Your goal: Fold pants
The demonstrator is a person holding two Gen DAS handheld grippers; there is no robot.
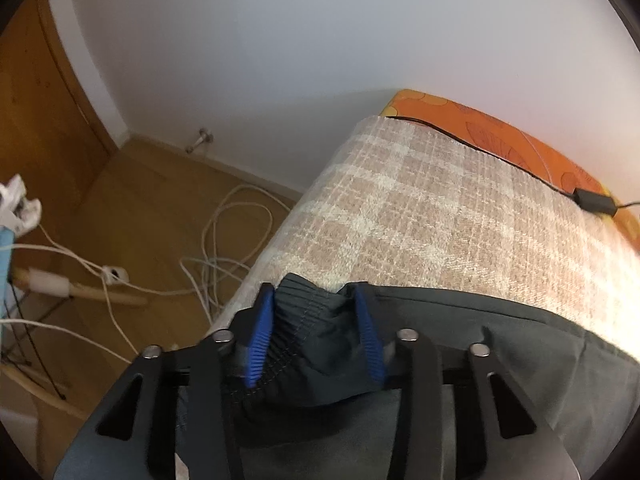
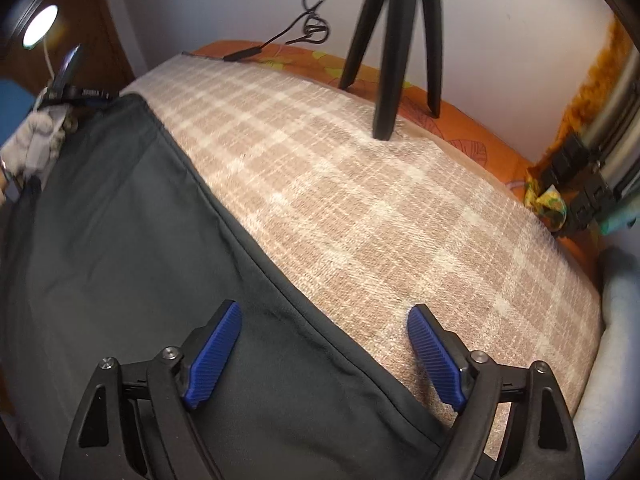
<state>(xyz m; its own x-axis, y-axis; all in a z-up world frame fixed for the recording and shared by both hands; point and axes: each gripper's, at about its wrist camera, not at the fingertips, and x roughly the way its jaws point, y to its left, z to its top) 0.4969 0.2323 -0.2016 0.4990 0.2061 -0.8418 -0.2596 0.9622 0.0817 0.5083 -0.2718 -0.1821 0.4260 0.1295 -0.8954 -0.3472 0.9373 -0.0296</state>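
Dark grey pants (image 2: 120, 220) lie flat along the near side of a plaid blanket (image 2: 340, 184) on a bed. In the left wrist view my left gripper (image 1: 314, 296) is shut on the bunched elastic waistband (image 1: 296, 320) at the bed's left end, both blue pads pressing the fabric. The rest of the pants (image 1: 480, 340) stretches to the right. My right gripper (image 2: 324, 312) hangs open just above the far hem edge of the pants, one pad over cloth, the other over blanket, nothing pinched. A gloved hand (image 2: 36, 140) shows at the pants' far end.
A black tripod (image 2: 388, 60) stands on the blanket near the wall. A black cable with an adapter (image 1: 592, 200) lies on the orange sheet (image 1: 500, 132). White cables (image 1: 224, 240) sprawl on the wooden floor left of the bed. A pale pillow (image 2: 612, 320) lies at the right edge.
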